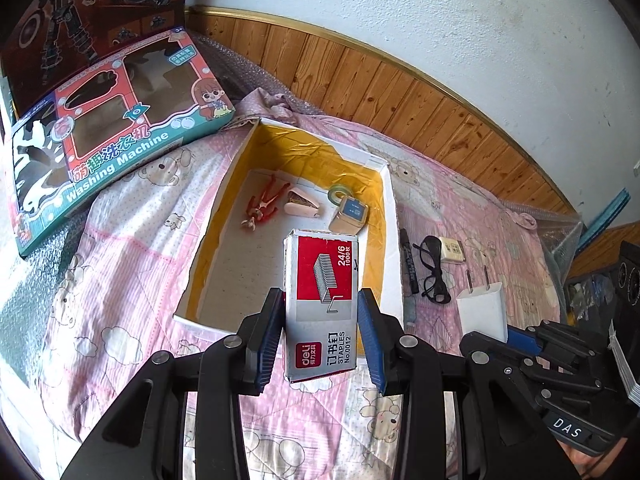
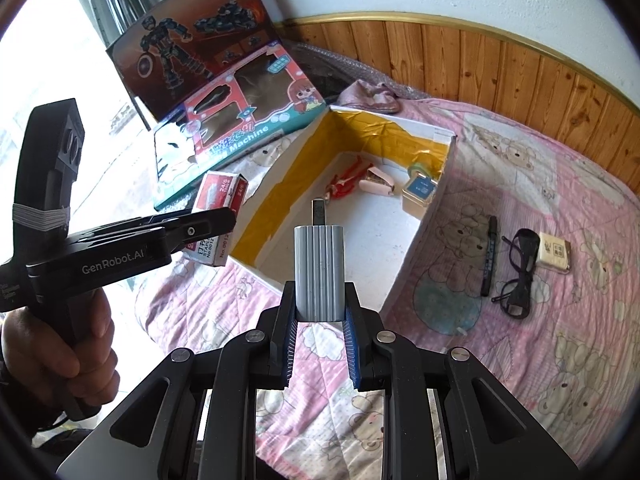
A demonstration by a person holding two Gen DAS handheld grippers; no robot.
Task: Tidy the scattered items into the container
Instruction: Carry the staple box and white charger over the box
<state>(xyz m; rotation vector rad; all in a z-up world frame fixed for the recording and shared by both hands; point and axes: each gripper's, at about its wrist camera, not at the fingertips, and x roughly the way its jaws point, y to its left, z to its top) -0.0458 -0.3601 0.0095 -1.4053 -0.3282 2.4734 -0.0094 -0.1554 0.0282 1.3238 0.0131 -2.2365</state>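
Cardboard staple box [image 1: 320, 304] sits clamped in the left gripper [image 1: 320, 320]; the right gripper [image 2: 320, 312] grips the plug [image 2: 319, 272]. Carry both past the container's rim [image 1: 394, 240], then release low.

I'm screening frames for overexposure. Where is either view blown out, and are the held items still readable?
Right wrist view: window area at far left washed out white; plug adapter sharp. Left wrist view: evenly lit, staple box print legible; edges bend from fisheye.
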